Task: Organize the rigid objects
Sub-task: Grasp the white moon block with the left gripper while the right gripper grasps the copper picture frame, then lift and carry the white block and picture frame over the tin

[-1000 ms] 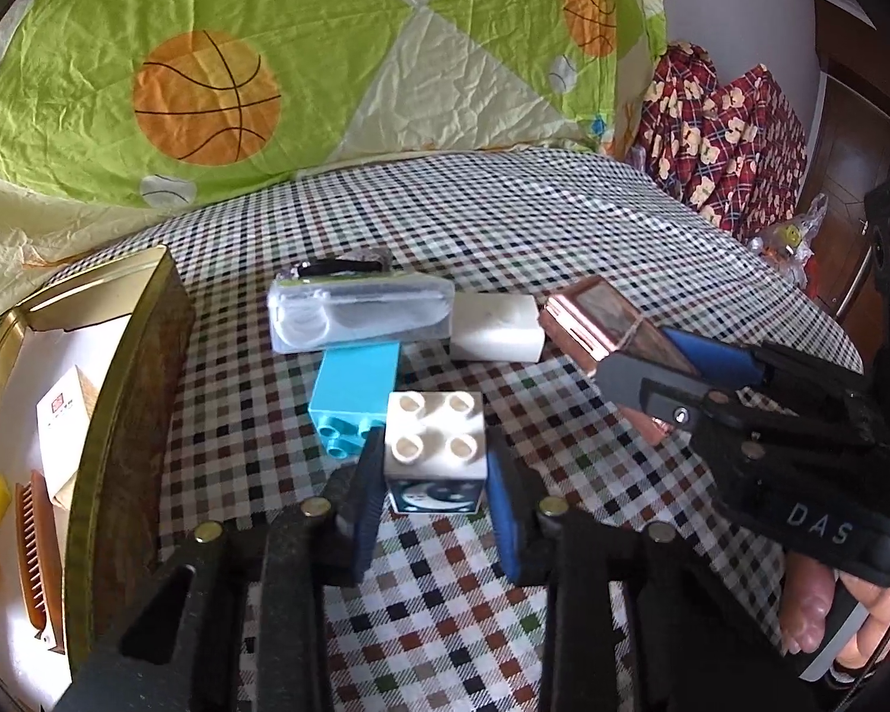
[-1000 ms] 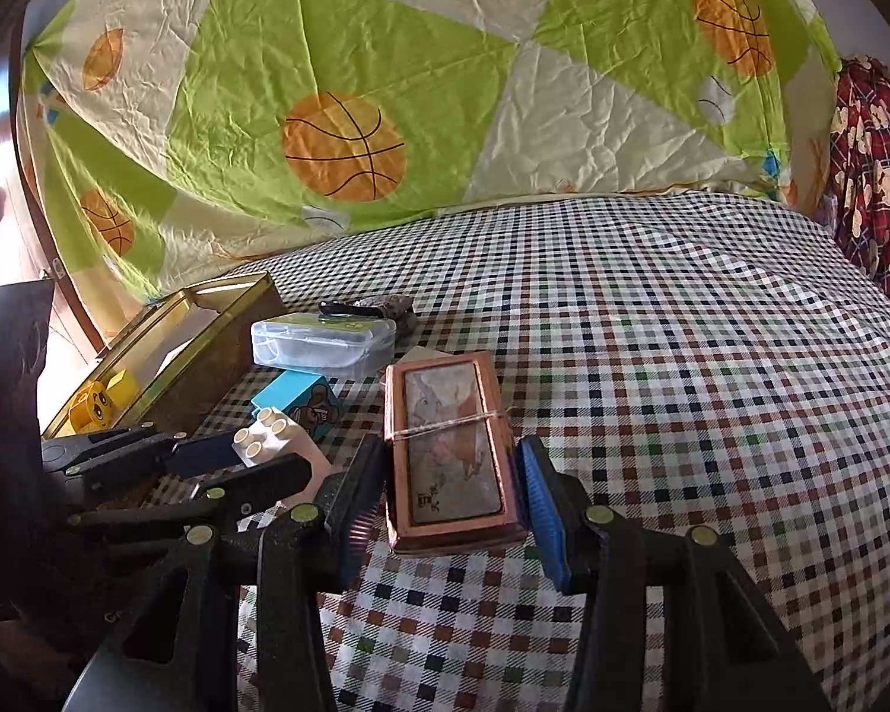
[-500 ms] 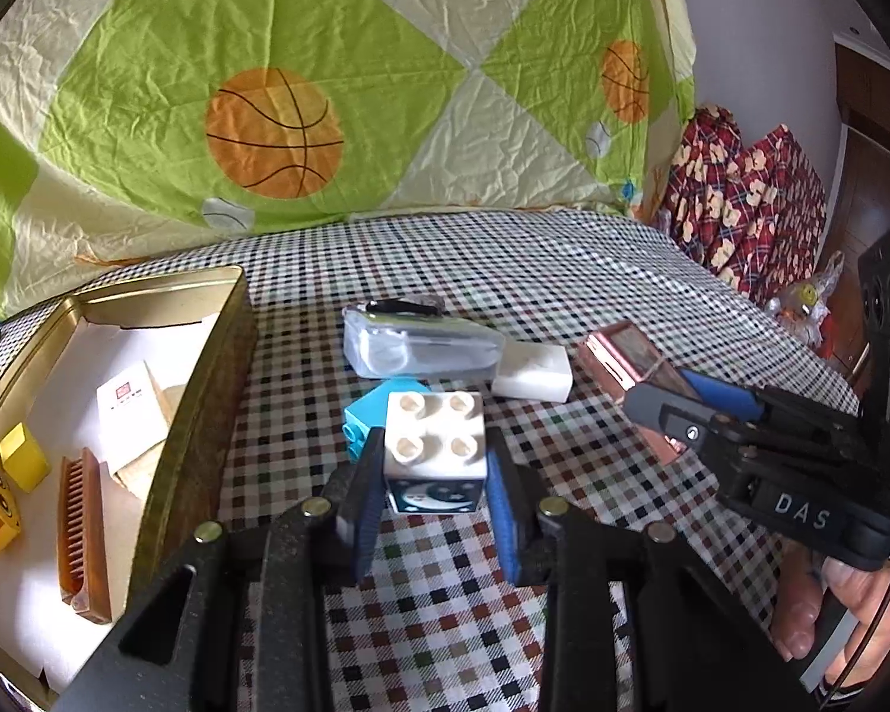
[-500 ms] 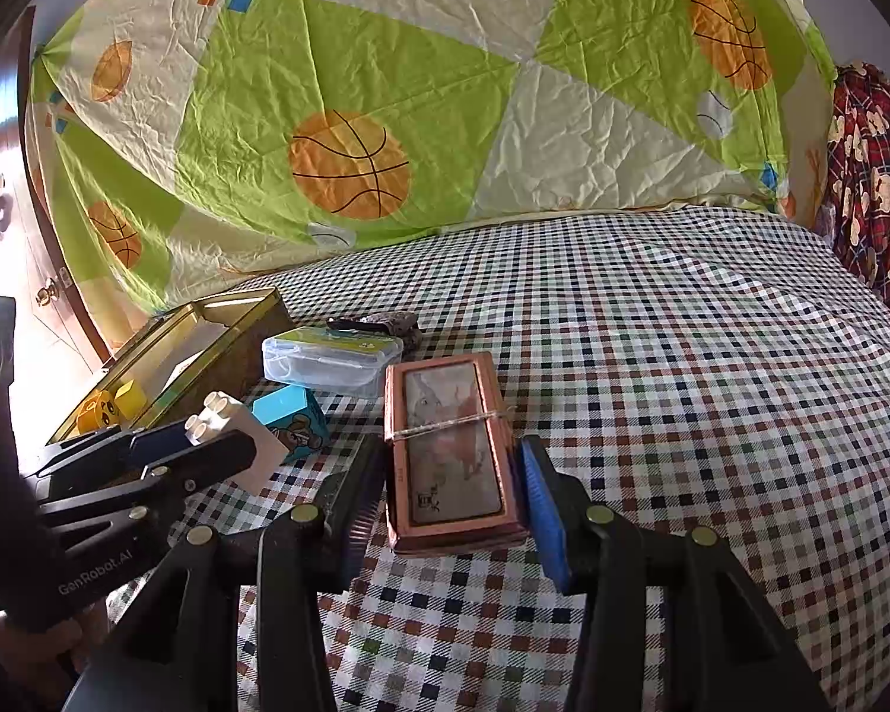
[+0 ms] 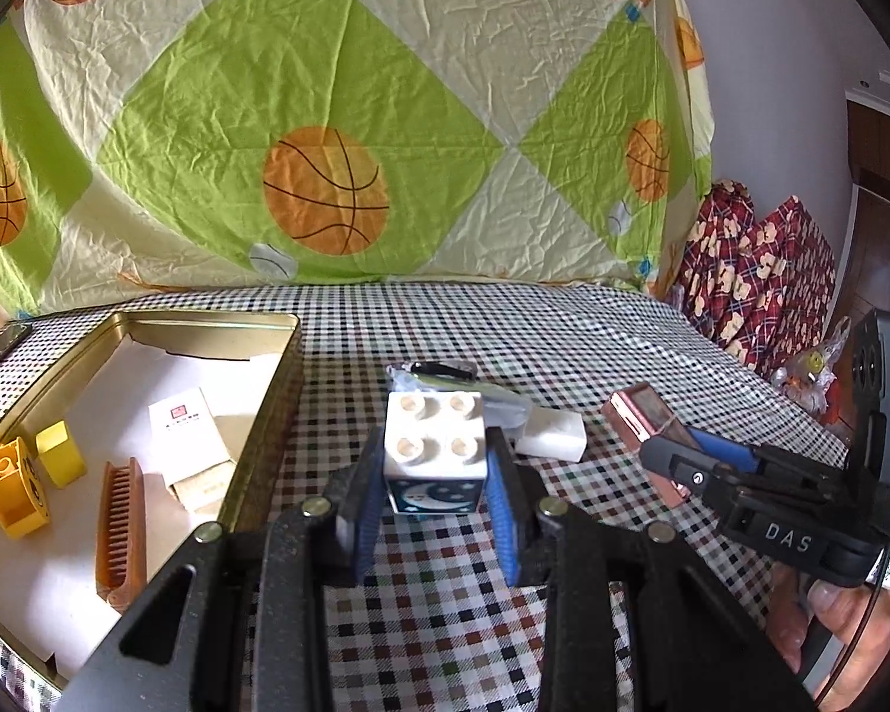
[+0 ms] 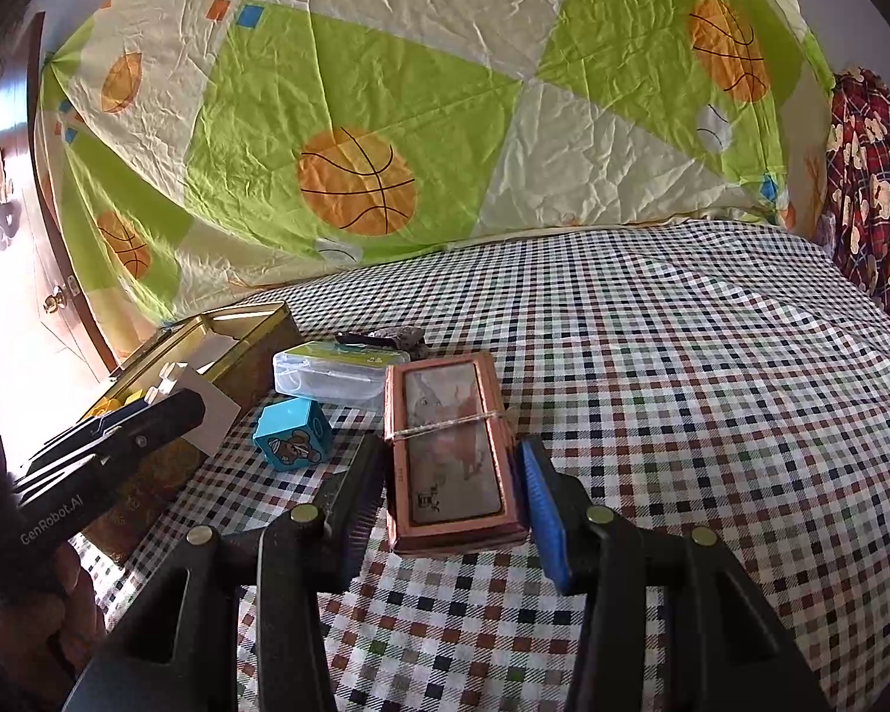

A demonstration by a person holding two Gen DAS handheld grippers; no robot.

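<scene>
My left gripper (image 5: 434, 477) is shut on a white toy brick (image 5: 435, 445) with a moon picture, held above the checked cloth beside the gold tin (image 5: 267, 409). In the right wrist view the brick (image 6: 193, 394) hangs near the tin (image 6: 249, 326). My right gripper (image 6: 454, 489) is shut on a copper-framed flat box (image 6: 451, 445) tied with string, resting low over the cloth; it also shows in the left wrist view (image 5: 644, 415).
The tin holds a wooden comb (image 5: 121, 525), yellow bricks (image 5: 15, 486) and a small white carton (image 5: 184, 433). On the cloth lie a blue brick (image 6: 293, 433), a clear plastic case (image 6: 326, 377), a white block (image 5: 549, 433) and a dark clip (image 6: 385, 337).
My left gripper has lifted the white brick off the cloth and swung left toward the tin. The right gripper stays on the copper box, nearly still.
</scene>
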